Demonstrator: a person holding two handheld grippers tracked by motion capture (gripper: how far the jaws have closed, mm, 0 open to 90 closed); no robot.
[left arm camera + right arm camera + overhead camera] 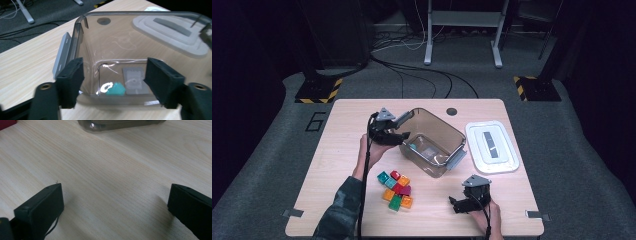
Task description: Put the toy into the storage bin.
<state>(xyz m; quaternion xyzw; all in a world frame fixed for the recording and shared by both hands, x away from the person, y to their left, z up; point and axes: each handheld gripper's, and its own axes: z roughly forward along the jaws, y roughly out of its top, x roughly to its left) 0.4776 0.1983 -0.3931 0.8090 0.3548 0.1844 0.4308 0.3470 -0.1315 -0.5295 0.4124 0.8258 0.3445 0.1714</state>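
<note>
Nearest the high camera, the right tool point(460, 204) rests low on the bench point(337, 125), in front of the box point(434, 142) and a little to its right, its jaws spread with nothing between them. Left of it, in front of the box, sits a cluster of coloured blocks point(395, 189) in teal, red, orange and green. The left tool point(398, 134) hovers at the box's left rim, jaws apart. A teal block point(413, 146) lies inside the box near that rim. A white lid point(492, 146) lies flat just right of the box.

From the left tool view, the two black jaws stand apart over the near wall of the box point(82, 35), with nothing pinched between them. The teal block point(115, 90) lies on the box floor, beside a grey label point(135, 81). Beyond the box lies the lid point(172, 32).

From the right tool view, the jaws stand wide apart over bare bench point(112, 175), holding nothing. The box's base point(120, 125) shows at the top edge, well apart from the jaws.
</note>
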